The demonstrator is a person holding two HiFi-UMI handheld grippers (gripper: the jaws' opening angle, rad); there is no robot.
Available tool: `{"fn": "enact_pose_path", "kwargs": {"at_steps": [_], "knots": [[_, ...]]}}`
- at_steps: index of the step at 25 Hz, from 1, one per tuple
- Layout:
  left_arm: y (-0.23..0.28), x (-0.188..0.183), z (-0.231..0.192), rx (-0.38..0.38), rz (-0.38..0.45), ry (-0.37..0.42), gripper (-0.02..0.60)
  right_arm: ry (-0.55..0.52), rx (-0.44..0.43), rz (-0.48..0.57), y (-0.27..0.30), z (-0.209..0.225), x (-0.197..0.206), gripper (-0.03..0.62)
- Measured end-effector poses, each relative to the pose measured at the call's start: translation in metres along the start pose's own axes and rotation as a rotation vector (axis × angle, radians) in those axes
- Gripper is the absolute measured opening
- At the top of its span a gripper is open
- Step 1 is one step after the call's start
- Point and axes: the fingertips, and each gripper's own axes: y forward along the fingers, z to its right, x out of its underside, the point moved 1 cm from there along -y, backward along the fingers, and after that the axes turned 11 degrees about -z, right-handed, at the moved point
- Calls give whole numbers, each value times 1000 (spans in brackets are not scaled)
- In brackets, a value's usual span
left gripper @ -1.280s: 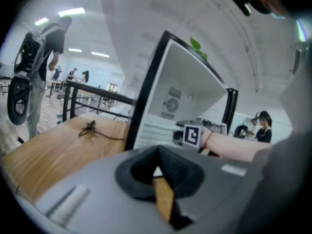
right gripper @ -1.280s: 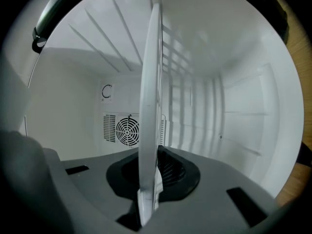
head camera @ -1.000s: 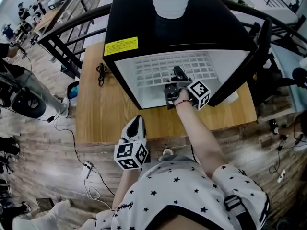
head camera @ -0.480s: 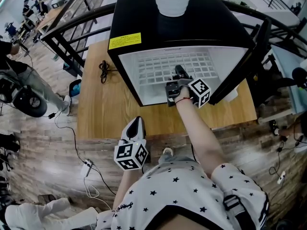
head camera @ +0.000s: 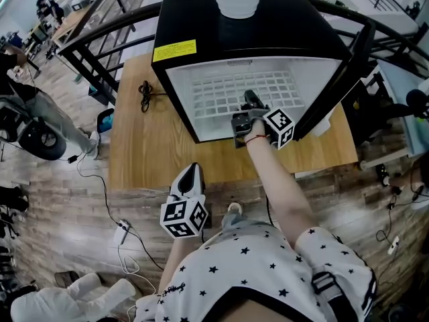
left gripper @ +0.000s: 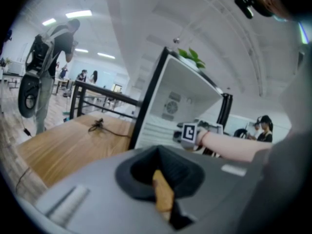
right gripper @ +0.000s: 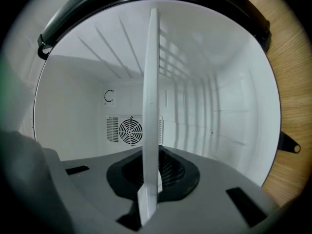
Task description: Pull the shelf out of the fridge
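White shelf (right gripper: 152, 82) edge-on within right tool (right gripper: 148, 194), seemingly tight.

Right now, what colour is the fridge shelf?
White shelf, a grid; head view shows it best.

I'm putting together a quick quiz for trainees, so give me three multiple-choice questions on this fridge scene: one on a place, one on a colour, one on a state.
1. Where does the fridge stand?
A. On the floor
B. On the wooden table
C. On a metal rack

2. What colour is the sticker on the fridge's top?
A. Yellow
B. Red
C. Blue

3. What is the right gripper doing?
A. Hanging open beside the person
B. Pressing on the fridge's top
C. Clamped on the front edge of the shelf

Answers:
1. B, the planks show under and around the fridge.
2. A, it is a yellow rectangle on black.
3. C, the right gripper view shows the white shelf edge between its jaws.
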Motion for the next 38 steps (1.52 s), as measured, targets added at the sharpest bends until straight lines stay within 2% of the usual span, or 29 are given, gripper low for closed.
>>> {"fn": "enact_pose_path", "kwargs": {"at_steps": [17, 38], "knots": [[-31, 26, 5, 14, -37, -1, 8, -12, -19, -5, -36, 1, 15, 38], [-65, 56, 14, 23, -24, -11, 8, -14, -17, -17, -80, 3, 32, 37]]}}
